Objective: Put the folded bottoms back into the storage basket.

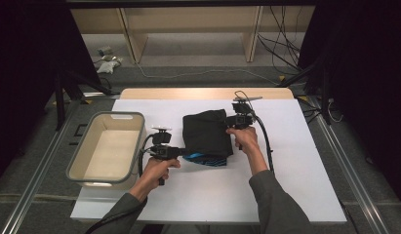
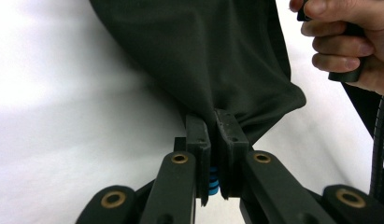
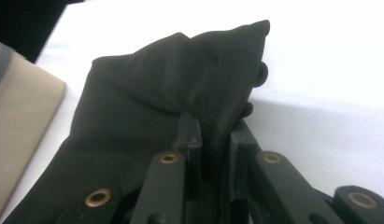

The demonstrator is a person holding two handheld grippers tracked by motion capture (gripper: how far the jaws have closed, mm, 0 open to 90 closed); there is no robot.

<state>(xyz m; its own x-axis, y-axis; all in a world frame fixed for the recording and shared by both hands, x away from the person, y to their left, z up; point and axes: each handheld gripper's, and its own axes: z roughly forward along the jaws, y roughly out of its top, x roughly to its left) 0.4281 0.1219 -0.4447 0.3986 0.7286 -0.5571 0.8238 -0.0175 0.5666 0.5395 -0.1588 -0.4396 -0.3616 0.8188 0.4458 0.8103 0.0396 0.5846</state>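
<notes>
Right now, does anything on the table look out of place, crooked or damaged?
Nothing looks damaged or spilled. The black garment lies bunched, not flat, because the left gripper and the right gripper each pinch an edge. The bin overhangs the white table at the left side.
</notes>
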